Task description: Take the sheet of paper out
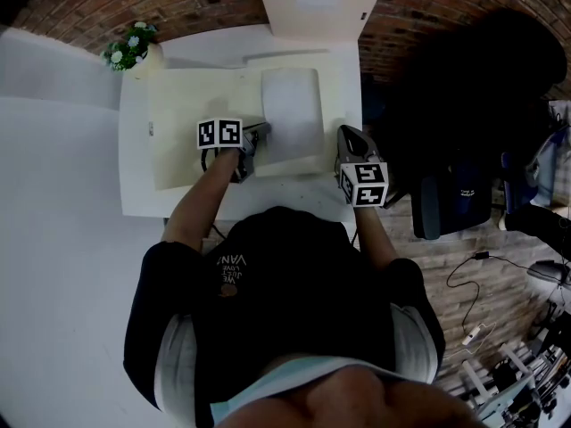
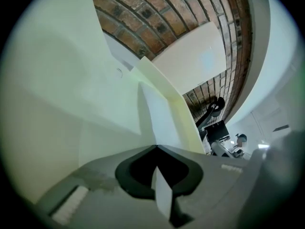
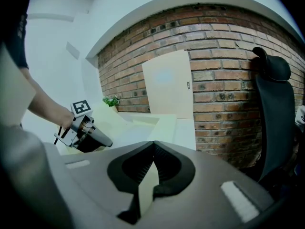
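A cream folder (image 1: 192, 123) lies open on the white table (image 1: 143, 199). A white sheet of paper (image 1: 292, 105) rests on its right half. My left gripper (image 1: 260, 134) sits at the sheet's near left edge. In the left gripper view its jaws (image 2: 156, 149) are shut, with the thin white sheet (image 2: 159, 123) running between them. My right gripper (image 1: 344, 134) is at the folder's right edge, shut on a cream edge of the folder (image 3: 145, 190). The right gripper view also shows the left gripper (image 3: 107, 142) across the table.
A small flowering plant (image 1: 130, 46) stands at the table's far left corner. A cream board (image 1: 317, 3) leans on the brick wall behind. A black chair (image 1: 464, 87) is right of the table, with cables (image 1: 473, 283) on the floor.
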A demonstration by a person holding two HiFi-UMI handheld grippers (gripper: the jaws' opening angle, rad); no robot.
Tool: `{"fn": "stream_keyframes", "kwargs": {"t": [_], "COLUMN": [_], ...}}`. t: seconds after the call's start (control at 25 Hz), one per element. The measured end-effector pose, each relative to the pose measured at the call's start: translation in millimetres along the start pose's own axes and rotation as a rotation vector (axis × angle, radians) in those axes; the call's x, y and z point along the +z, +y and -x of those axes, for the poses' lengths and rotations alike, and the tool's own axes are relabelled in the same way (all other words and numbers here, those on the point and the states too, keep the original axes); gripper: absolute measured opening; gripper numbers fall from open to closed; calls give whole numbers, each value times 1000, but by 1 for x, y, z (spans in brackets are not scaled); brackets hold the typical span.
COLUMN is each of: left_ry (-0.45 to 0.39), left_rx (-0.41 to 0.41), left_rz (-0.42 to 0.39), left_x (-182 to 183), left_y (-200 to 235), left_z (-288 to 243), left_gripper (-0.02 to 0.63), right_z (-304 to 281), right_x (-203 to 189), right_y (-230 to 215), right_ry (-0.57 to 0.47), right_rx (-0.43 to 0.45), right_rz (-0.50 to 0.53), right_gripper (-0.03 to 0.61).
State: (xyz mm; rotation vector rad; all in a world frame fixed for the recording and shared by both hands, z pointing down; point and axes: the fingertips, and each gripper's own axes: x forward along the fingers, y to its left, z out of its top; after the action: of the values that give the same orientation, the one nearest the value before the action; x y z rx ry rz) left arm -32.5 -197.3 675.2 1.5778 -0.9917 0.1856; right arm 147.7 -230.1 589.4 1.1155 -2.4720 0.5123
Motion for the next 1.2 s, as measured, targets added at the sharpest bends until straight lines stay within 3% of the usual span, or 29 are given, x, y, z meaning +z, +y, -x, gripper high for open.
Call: {"fn": "stream_keyframes", "kwargs": {"t": [0.24, 0.52, 1.2], "left_ry": [-33, -60, -93], "left_rx": [-80, -130, -155], "left_rz": [3, -52, -185], "left_x": [4, 10, 13], "left_y": [-8, -13, -9], "left_z": [6, 22, 79], "left_gripper": [2, 0, 0], "right_z": [1, 3, -4], "right_x": [-1, -2, -1], "right_y": [1, 9, 49], "right_ry": [7, 9, 17], "right_rx": [-5, -14, 7], "right_rz": [3, 5, 28], "right_gripper": [-8, -8, -8]}}
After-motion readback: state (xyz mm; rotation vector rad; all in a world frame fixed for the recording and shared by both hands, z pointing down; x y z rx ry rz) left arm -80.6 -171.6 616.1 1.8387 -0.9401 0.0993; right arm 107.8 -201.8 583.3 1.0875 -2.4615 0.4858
